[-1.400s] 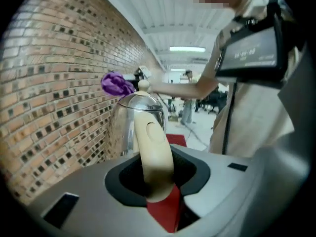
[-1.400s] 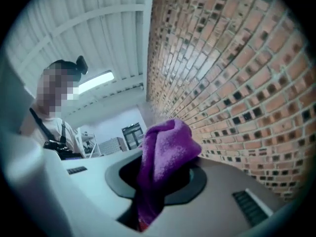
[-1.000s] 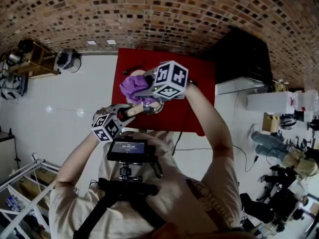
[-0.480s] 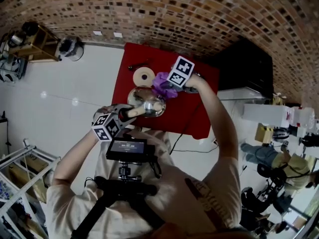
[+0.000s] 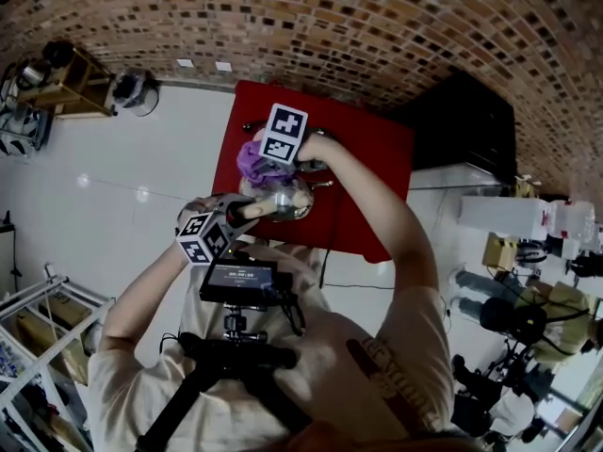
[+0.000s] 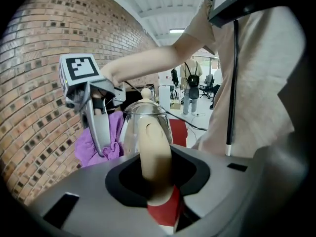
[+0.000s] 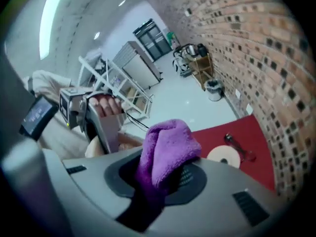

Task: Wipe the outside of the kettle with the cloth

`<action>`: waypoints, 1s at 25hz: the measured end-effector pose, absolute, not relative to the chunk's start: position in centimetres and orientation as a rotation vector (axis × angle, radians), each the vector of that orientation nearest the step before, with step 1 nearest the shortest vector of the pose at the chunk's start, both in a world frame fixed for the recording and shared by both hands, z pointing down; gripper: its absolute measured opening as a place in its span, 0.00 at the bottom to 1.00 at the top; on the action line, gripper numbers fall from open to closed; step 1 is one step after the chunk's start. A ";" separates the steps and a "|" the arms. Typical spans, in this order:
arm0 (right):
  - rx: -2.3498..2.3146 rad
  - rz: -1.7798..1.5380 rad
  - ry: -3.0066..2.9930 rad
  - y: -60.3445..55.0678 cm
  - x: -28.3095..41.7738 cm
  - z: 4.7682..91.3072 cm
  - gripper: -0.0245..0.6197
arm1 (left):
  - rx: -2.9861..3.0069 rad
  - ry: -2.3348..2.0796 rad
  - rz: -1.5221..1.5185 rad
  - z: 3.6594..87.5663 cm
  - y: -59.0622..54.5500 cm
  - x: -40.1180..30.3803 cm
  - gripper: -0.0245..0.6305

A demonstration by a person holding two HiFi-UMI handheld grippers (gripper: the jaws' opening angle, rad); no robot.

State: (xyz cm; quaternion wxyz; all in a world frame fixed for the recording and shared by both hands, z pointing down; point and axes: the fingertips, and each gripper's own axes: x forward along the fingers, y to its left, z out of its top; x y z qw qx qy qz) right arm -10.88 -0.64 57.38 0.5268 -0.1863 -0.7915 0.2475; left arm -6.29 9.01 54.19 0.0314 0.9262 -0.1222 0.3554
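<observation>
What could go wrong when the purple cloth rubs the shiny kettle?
The left gripper holds the kettle only by its handle, so a hard push from the side might twist or tip it. The right gripper pinches just a fold of the cloth, so rubbing might tug it out of the fingers.

No legible words or numbers; only square markers on cubes of left gripper and right gripper.
</observation>
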 end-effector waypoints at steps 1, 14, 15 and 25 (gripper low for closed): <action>-0.433 0.696 -1.874 -1.2 -9.9 58.4 0.21 | 2.850 -0.373 1.071 54.1 9.3 -6.1 0.18; -0.395 0.546 -1.924 -0.3 -12.5 55.4 0.20 | 2.865 -0.430 1.051 54.5 9.3 -6.6 0.18; -0.453 0.494 -1.885 1.5 -13.4 55.7 0.20 | 2.869 -0.434 1.054 54.4 9.5 -6.6 0.18; -0.423 0.735 -1.554 -0.5 -6.3 67.1 0.21 | 2.877 -0.430 0.852 52.0 10.5 -6.7 0.18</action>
